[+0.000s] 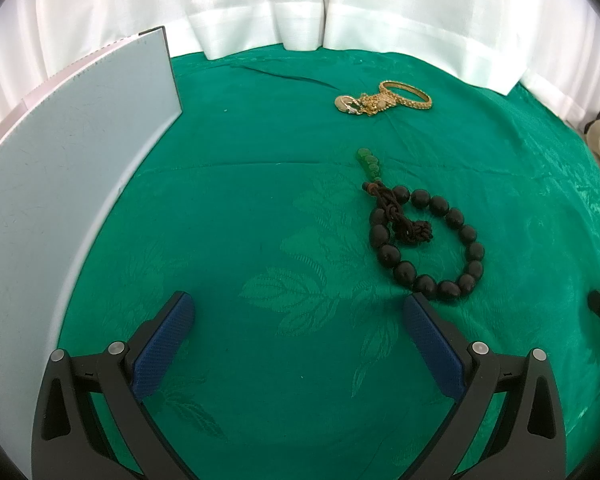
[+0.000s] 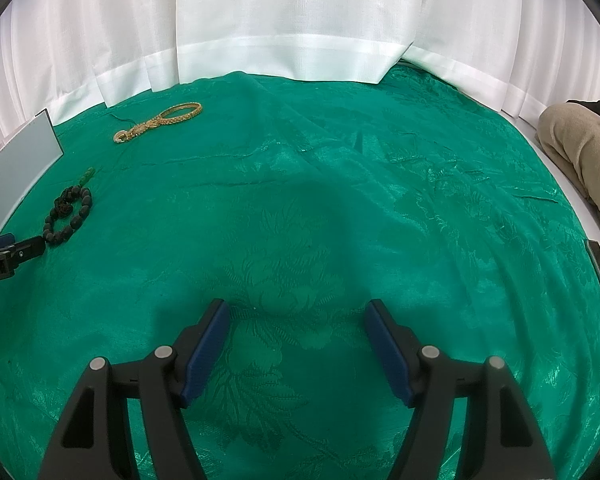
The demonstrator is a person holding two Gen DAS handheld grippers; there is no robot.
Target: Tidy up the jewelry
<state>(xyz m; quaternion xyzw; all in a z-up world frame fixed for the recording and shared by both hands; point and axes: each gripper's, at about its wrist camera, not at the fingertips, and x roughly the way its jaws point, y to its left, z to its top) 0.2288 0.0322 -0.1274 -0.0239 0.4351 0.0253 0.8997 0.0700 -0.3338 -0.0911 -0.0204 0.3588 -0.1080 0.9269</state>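
Left wrist view: a smooth grey panel (image 1: pixel 60 184) stands at left; the left gripper (image 1: pixel 298 316), angled downward, jaws apart and empty, hovers over patterned green cloth (image 1: pixel 260 200). Black bead bracelet (image 1: pixel 432 240) lies just right; gold jewelry (image 1: pixel 380 100) beyond. Right gripper (image 2: pixel 296 316) likewise spread, empty.

Home-like tabletop, green damask tablecloth (image 2: pixel 420 208), white curtains (image 2: pixel 300 20) behind

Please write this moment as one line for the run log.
left claw: open, empty | right claw: open, empty | dark bead bracelet, gold jewelry: on green cloth, untouched
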